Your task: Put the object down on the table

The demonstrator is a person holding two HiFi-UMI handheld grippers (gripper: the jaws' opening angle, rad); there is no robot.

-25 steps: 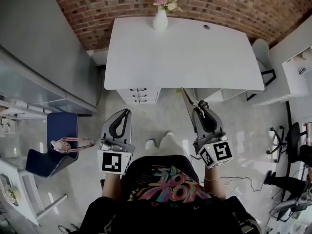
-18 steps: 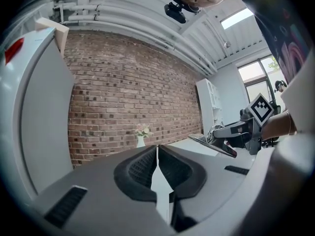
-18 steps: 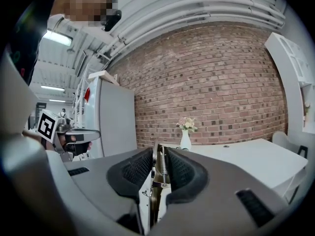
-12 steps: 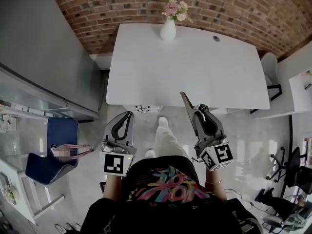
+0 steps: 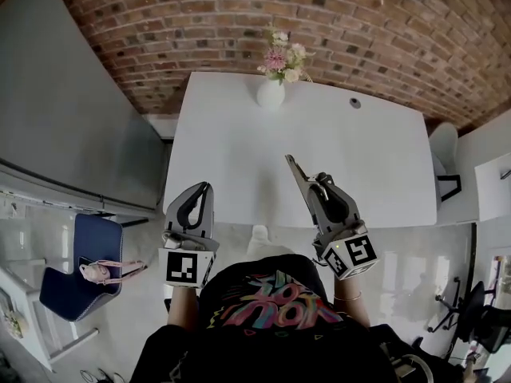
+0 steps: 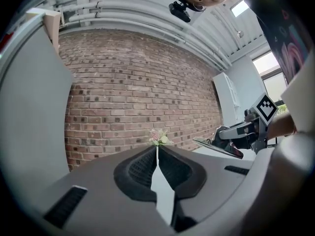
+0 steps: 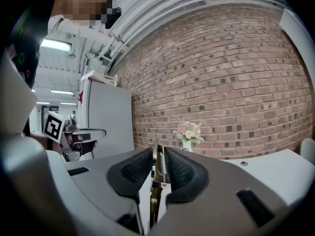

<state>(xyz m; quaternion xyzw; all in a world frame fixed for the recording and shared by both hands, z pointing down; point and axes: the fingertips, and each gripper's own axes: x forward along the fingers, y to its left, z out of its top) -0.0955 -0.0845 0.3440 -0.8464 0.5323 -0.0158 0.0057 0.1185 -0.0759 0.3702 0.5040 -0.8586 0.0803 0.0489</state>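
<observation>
White table (image 5: 239, 150), metal tool (image 5: 295, 172) held in the air above its near edge.
Right gripper (image 5: 318, 186) is clamped on the tool, whose spring shows between the pads. The left gripper (image 5: 204, 188) is pinched together on nothing. This looks like the carry-in step. The next move calls for lowering the tool onto the bare tabletop, then easing the jaws apart. At the far edge stands a vase (image 5: 271, 94) holding pink and cream flowers (image 5: 281, 54).

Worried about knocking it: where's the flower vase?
Head view: the vase stands at the table's far edge, left of centre, by the brick wall.
</observation>
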